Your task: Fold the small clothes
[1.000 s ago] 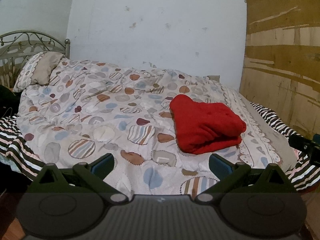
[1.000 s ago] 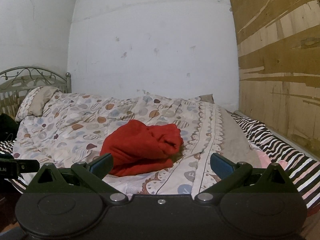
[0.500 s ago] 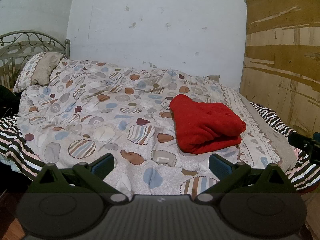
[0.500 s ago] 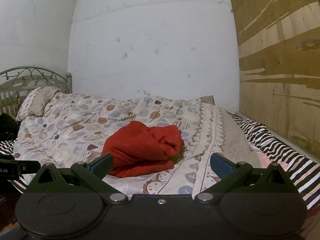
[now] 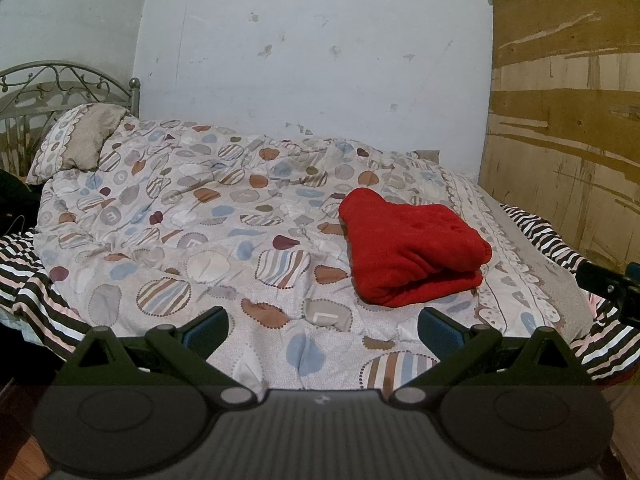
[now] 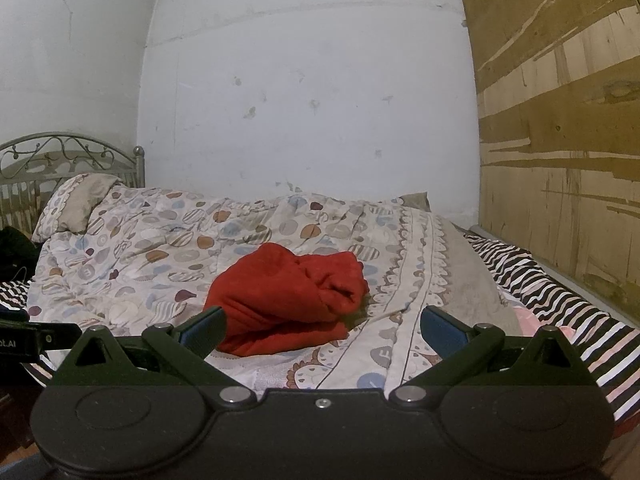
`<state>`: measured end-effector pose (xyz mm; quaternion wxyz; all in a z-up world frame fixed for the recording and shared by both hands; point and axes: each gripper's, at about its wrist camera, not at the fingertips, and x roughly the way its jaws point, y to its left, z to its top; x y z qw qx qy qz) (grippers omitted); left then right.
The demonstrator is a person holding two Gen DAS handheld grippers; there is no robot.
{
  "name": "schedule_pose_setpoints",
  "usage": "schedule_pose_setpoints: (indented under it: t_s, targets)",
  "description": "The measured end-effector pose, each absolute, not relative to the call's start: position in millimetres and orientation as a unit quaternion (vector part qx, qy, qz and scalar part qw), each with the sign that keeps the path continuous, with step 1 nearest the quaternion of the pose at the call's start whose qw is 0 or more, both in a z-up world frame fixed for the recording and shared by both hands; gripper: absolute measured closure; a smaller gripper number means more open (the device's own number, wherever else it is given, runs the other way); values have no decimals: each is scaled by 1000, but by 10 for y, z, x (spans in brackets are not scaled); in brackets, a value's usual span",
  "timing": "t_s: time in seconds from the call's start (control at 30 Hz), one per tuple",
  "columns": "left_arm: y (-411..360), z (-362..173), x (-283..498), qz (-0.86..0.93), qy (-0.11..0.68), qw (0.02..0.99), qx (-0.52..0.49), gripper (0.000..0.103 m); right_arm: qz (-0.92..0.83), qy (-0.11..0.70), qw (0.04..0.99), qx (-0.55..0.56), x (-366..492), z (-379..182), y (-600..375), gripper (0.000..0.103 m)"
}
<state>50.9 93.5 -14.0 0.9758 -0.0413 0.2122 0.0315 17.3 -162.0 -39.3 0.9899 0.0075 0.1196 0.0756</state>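
Item: 1 red garment [image 5: 412, 256], lying in a loose bundle on the patterned quilt [image 5: 192, 216] of the bed, toward the side nearer the wooden panel [image 5: 560, 120]; touching neither claw.
Fold status: judged partly folded at best; the end seen from the right wrist view is bunched and rounded, not flat.
Left claw [image 5: 322, 326]: spread wide, holding nothing, poised over the near edge of the bed, well short of the garment, which sits ahead and to its right.
Right claw [image 6: 322, 326]: spread wide, holding nothing, level, aimed across the bed with the garment directly ahead and near.
Risk 1: a pinch may take several layers at once, because the bundle is thick and plush; the piece would lift as a lump.
Risk 2: a low pinch may catch the quilt, because it is soft and wrinkled under the garment.
Risk 3: the 2 claws may crowd each other, because both face the same small item.
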Motion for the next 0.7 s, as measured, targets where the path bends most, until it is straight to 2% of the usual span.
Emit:
schedule_pose_setpoints:
  t_s: [0.7]
  targets:
    - [935, -144, 502, 32, 212, 976, -41, 0, 76, 118, 990, 7, 171, -386, -1607, 0]
